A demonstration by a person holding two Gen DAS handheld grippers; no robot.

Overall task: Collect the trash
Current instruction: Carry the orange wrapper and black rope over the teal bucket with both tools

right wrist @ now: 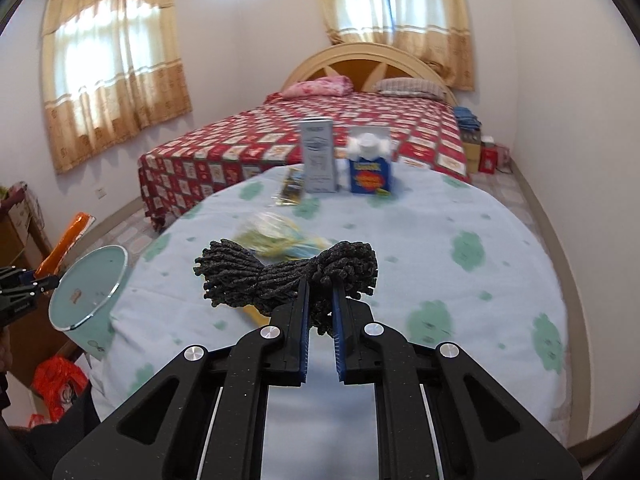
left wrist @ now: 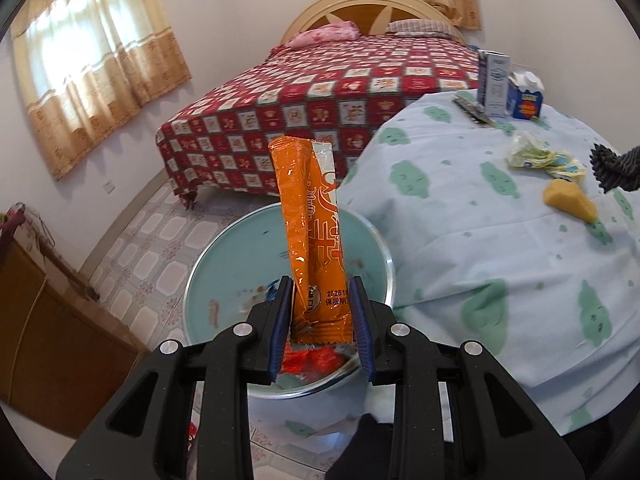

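a: the left gripper (left wrist: 322,312) is clamping the wrapper's (left wrist: 316,224) bottom seam, over the bin (left wrist: 224,264). it's looking light, crinkly and slick, so it's standing up.

b: and the right gripper (right wrist: 320,304)?

a: pinching the soft dark cloth (right wrist: 280,276) at its middle, above the table (right wrist: 440,280). the bin is sitting just beside the table edge, with open floor around it.
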